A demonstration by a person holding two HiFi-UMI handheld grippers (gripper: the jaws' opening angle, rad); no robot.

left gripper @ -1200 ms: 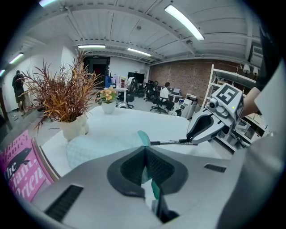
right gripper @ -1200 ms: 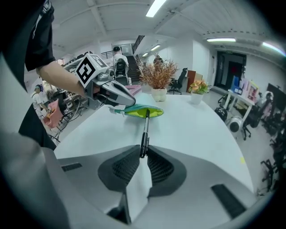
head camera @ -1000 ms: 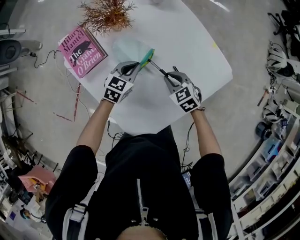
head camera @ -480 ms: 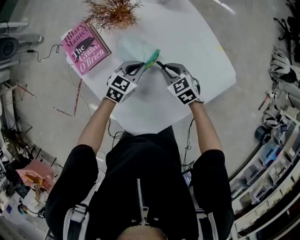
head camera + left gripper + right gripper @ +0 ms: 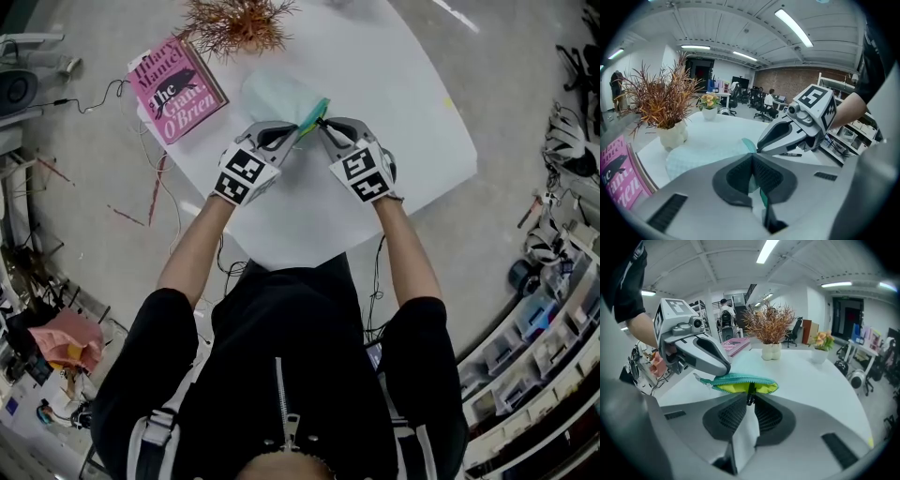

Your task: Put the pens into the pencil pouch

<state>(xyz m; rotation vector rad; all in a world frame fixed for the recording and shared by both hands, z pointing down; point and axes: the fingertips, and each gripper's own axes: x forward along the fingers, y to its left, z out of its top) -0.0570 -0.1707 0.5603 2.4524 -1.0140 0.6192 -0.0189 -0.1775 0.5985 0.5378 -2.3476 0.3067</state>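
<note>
On the white table [image 5: 394, 84] lies a pale teal mesh pencil pouch [image 5: 279, 97], its mouth lifted toward me. My left gripper [image 5: 299, 132] is shut on the teal zipper edge of the pouch [image 5: 749, 146]. The right gripper view shows the mouth gaping, with the yellow-green lining [image 5: 743, 387] in sight. My right gripper [image 5: 324, 125] is shut on a black pen [image 5: 750, 396] whose far end pokes into that mouth. The two grippers stand tip to tip, nearly touching. A second black pen [image 5: 790, 154] lies on the table behind the right gripper [image 5: 760, 148].
A pink book [image 5: 176, 86] overhangs the table's left edge. A dried reddish plant in a white vase [image 5: 236, 21] stands at the back beside it, and a small flower pot [image 5: 819, 354] sits farther off. Cables [image 5: 150, 197] trail on the floor to the left.
My right gripper has carried the black pen leftward to the pouch, and the pen's far end has gone into the mouth. The left gripper has kept its hold in place.
</note>
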